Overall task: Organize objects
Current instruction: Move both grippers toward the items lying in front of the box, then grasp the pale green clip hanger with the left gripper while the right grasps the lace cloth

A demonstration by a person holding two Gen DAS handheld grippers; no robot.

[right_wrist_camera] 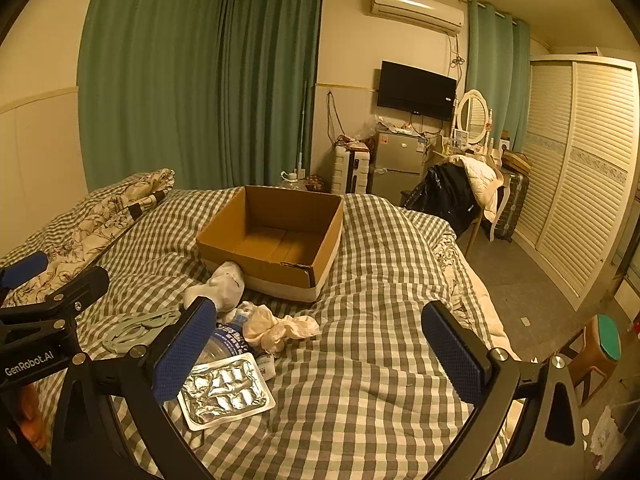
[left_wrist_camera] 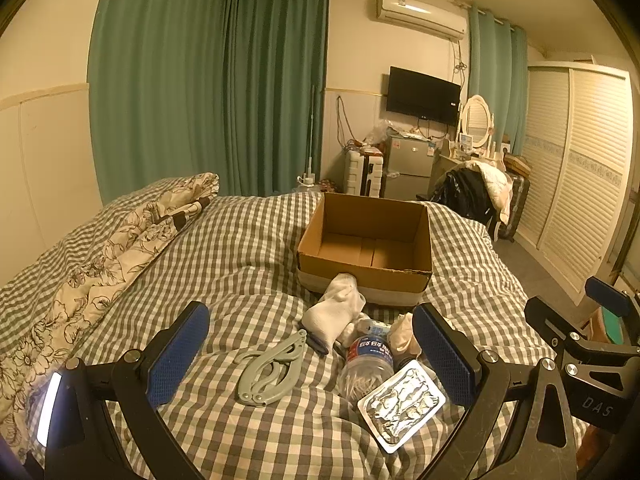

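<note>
Both our grippers, left gripper [left_wrist_camera: 311, 354] and right gripper [right_wrist_camera: 320, 350], gape wide, holding nothing. The foil tray [left_wrist_camera: 401, 404], bottle [left_wrist_camera: 366, 364], sock [left_wrist_camera: 334, 312] and hanger [left_wrist_camera: 270, 368] lie between the left fingers, before the empty box [left_wrist_camera: 364, 276] on the bed [left_wrist_camera: 240, 248].

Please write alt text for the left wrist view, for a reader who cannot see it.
The open left tool hovers over a checked bed strewn with a folding hanger, white sock, water bottle and foil blister pack. Beyond them sits an empty cardboard box. The right tool shows at the right edge.
</note>
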